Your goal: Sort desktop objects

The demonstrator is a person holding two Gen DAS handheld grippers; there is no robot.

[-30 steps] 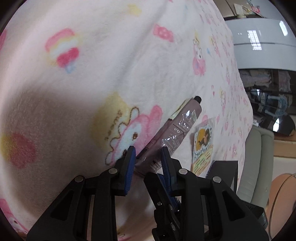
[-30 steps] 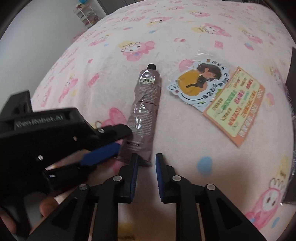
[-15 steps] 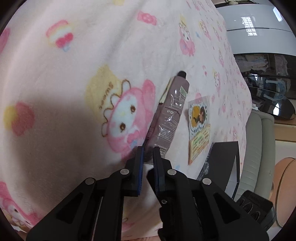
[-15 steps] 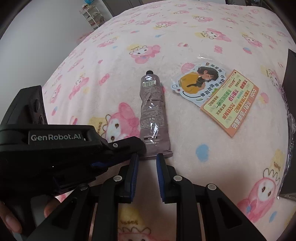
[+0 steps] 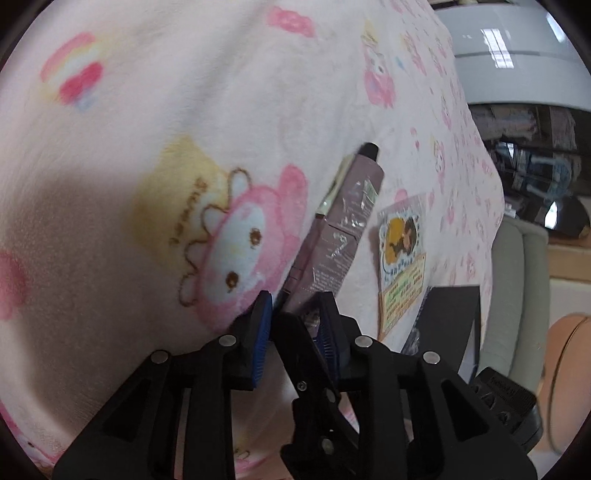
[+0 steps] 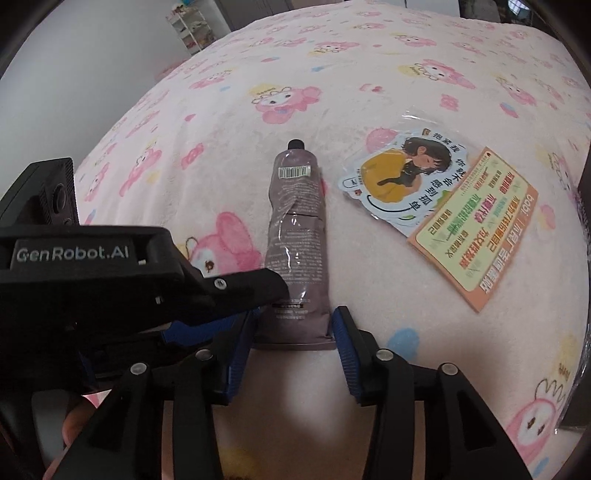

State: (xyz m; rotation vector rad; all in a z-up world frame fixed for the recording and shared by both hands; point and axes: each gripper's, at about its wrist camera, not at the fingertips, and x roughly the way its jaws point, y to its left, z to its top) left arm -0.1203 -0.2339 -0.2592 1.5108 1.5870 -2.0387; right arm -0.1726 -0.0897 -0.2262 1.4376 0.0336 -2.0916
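Note:
A mauve squeeze tube (image 6: 297, 236) with a black cap lies on the pink cartoon-print blanket (image 6: 369, 74), cap away from me. It also shows in the left wrist view (image 5: 340, 229). My right gripper (image 6: 291, 332) is open, its blue pads on either side of the tube's crimped end. My left gripper (image 5: 295, 317) comes in from the left at the same end, its jaws a little apart around the tube's corner. A sticker pack (image 6: 439, 199) with a cartoon girl and an orange card lies right of the tube.
A dark box (image 5: 450, 317) sits at the blanket's right edge. A white shelf (image 6: 192, 26) stands far back by the wall. A grey-green cushion (image 5: 517, 295) and cluttered furniture lie beyond the blanket's edge.
My right gripper opened from nearly shut and now straddles the tube's end. My left gripper closed half a second ago and has parted slightly again at the tube's corner.

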